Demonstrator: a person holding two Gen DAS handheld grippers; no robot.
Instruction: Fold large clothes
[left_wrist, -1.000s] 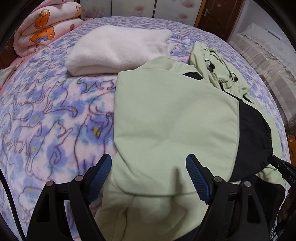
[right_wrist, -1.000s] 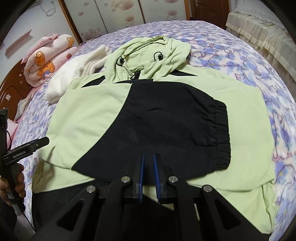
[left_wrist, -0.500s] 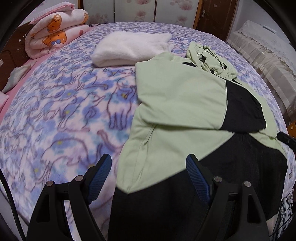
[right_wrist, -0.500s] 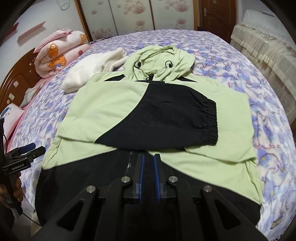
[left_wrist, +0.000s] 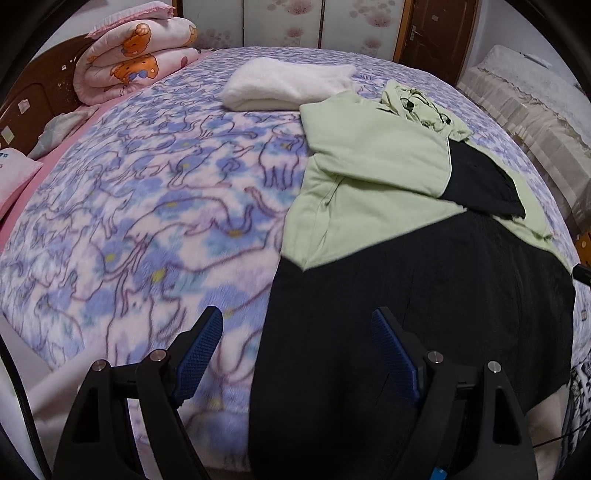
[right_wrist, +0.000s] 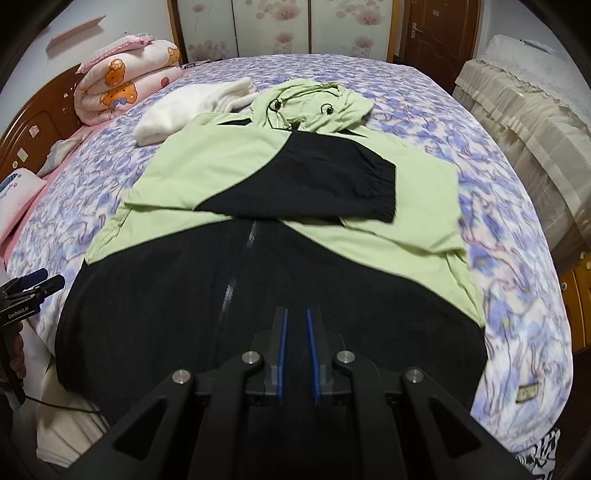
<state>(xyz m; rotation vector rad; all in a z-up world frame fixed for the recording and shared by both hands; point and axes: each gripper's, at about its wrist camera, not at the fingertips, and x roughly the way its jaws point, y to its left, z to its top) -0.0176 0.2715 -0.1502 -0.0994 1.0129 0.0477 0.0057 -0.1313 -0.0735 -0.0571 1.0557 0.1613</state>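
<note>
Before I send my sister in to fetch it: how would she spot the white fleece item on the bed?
Start at the big bed with the purple cat-print blanket. Toward its headboard side lies the green-and-black hooded jacket; the folded white fleece sits just beyond its shoulder. It is plain cream and fluffy, unlike the pink bear-print quilt rolled up by the headboard.

A wide bed (right_wrist: 461, 122) fills the room, spread with a purple-and-pink fleece blanket (left_wrist: 155, 206). A brown wooden headboard (right_wrist: 33, 122) stands at its left, pale floral-panelled wardrobe doors (right_wrist: 273, 26) behind, a dark wooden door (right_wrist: 424, 29) beside them, and a lace-covered piece of furniture (right_wrist: 524, 107) on the right.
</note>
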